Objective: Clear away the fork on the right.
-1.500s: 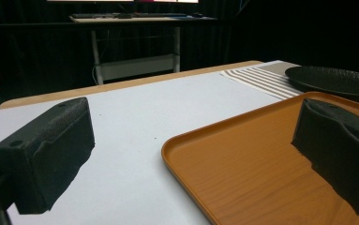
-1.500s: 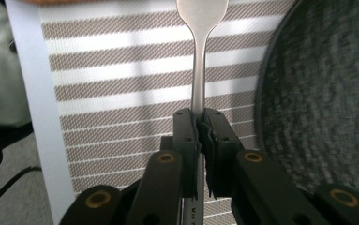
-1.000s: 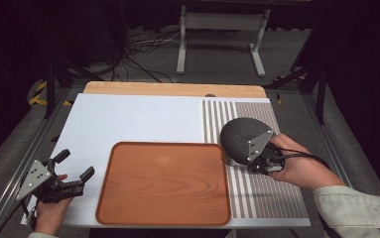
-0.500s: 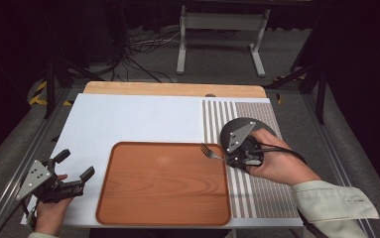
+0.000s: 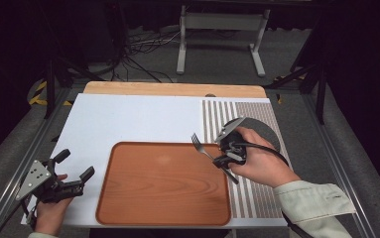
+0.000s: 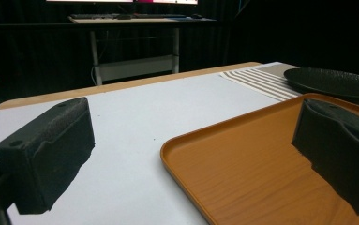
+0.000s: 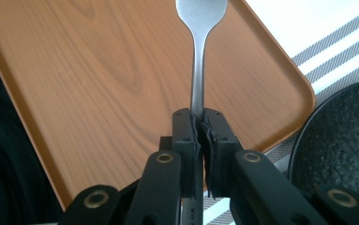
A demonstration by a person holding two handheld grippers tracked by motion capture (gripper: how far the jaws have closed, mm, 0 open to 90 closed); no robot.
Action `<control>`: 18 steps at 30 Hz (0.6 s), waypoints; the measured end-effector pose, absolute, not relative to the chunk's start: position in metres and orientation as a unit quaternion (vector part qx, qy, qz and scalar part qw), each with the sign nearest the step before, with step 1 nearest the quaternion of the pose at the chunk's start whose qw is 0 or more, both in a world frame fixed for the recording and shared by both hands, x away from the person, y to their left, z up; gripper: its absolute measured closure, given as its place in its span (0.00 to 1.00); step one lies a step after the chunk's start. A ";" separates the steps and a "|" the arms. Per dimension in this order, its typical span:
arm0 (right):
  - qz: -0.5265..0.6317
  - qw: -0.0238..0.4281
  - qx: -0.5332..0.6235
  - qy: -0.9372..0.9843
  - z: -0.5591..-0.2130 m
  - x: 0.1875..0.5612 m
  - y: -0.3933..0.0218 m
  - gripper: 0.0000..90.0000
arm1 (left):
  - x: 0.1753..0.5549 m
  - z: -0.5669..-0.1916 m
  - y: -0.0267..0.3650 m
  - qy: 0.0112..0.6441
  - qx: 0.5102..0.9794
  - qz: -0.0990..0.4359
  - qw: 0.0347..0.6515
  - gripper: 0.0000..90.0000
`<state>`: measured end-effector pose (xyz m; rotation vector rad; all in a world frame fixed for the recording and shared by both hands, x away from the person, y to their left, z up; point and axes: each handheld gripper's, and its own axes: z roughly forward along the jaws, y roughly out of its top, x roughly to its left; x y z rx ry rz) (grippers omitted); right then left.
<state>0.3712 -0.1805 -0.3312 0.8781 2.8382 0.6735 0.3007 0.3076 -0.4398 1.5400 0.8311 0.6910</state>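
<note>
From above, the right gripper (image 5: 225,157) carries a fork (image 5: 201,146) over the right edge of the wooden tray (image 5: 162,184), tines toward the desk's (image 5: 128,119) far side; the left gripper (image 5: 73,171) rests wide open, holding nothing, left of the tray.

The left gripper view adds the black plate (image 6: 332,82) beyond the tray.

The right gripper view shows the fingers (image 7: 186,136) clamped shut on the fork's handle.

- The table (image 5: 128,119) has a white top with a bare wooden strip along its far edge.
- A striped mat (image 5: 257,198) covers its right side.
- A wooden tray (image 5: 162,188) lies at the near edge.
</note>
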 end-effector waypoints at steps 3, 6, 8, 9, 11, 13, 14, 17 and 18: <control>0.217 0.044 0.314 0.923 -0.333 0.370 -0.175 0.94 | 0.301 -0.440 0.308 0.357 0.661 0.297 0.589 0.00; 0.214 0.039 0.345 0.913 -0.334 0.370 -0.170 0.94 | 0.301 -0.439 0.308 0.356 0.661 0.297 0.589 0.00; 0.211 0.038 0.356 0.910 -0.336 0.370 -0.167 0.94 | 0.300 -0.439 0.308 0.356 0.661 0.297 0.590 0.00; 0.211 0.038 0.356 0.910 -0.336 0.370 -0.167 0.94 | 0.300 -0.439 0.308 0.356 0.661 0.297 0.590 0.00; 0.207 0.034 0.370 0.905 -0.337 0.371 -0.164 0.94 | 0.300 -0.439 0.308 0.357 0.661 0.298 0.589 0.00; 0.205 0.031 0.386 0.899 -0.339 0.371 -0.162 0.94 | 0.300 -0.439 0.308 0.357 0.661 0.298 0.590 0.00; 0.204 0.027 0.398 0.894 -0.341 0.372 -0.160 0.94 | 0.300 -0.439 0.308 0.357 0.660 0.297 0.590 0.00; 0.203 0.021 0.421 0.884 -0.344 0.373 -0.156 0.94 | 0.301 -0.439 0.309 0.357 0.659 0.296 0.592 0.00; 0.200 0.021 0.429 0.881 -0.345 0.373 -0.155 0.94 | 0.301 -0.439 0.309 0.358 0.658 0.296 0.593 0.00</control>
